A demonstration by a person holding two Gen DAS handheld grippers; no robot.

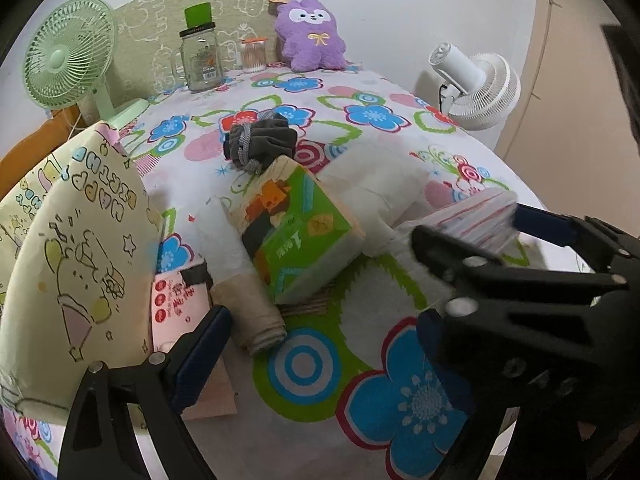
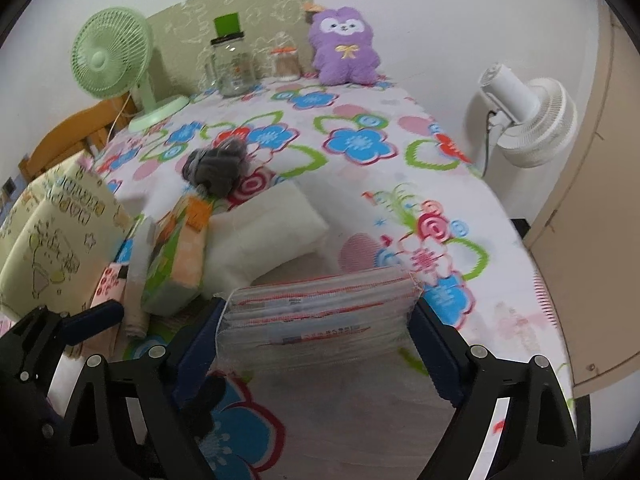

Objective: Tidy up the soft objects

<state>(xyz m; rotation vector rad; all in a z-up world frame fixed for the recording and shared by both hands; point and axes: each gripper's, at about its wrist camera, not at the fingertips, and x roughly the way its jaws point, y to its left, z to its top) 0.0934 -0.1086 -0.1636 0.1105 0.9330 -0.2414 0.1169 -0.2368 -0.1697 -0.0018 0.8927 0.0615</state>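
Note:
My right gripper [image 2: 316,320] is shut on a clear pack of white tissues with red stripes [image 2: 316,316], held above the flowered table; it also shows in the left wrist view [image 1: 476,216]. My left gripper [image 1: 320,344] is open and empty, low at the table's near left. Ahead of it lie a green tissue pack [image 1: 300,236], a rolled beige cloth [image 1: 252,316], a white pillow-like pack [image 1: 384,192] and a grey drawstring pouch [image 1: 260,140]. A purple plush toy [image 1: 310,36] stands at the back.
A cream cartoon-print bag [image 1: 76,264] stands at the left. A green fan [image 1: 68,52], a glass jar [image 1: 200,56] and a small cotton-swab container [image 1: 254,54] stand at the back. A white fan [image 1: 480,84] sits beyond the right edge.

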